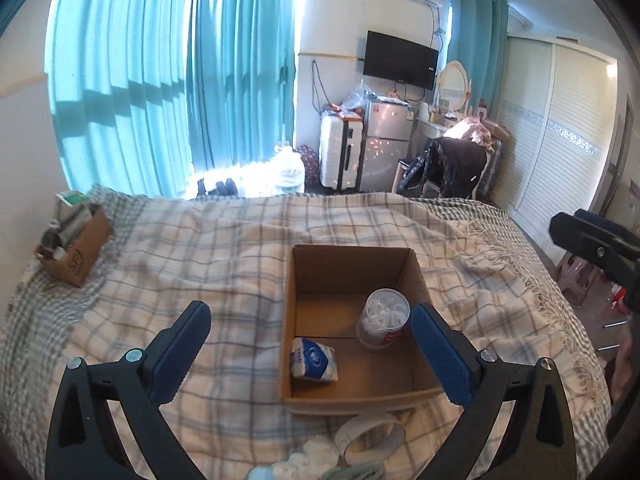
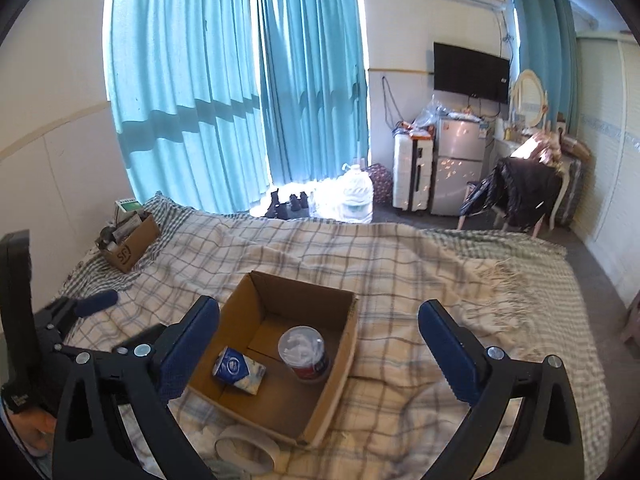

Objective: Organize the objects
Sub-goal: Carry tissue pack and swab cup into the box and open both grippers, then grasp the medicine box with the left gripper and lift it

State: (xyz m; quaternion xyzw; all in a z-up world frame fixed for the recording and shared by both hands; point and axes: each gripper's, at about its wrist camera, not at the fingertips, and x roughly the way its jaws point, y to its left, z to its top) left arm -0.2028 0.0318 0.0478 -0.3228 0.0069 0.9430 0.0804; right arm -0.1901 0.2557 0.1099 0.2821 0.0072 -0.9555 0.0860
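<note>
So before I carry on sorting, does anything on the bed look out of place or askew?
Mostly tidy. In the open cardboard box the cotton swab jar stands upright, but the tissue pack leans against the box's wall. A white tape roll and small items lie loose outside it.

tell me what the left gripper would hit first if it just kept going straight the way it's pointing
Probably the open cardboard box on the plaid blanket: the open left gripper points at its near left wall. Depth is hard to judge.

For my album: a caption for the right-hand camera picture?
Open right gripper above a cardboard box holding tissues.
</note>
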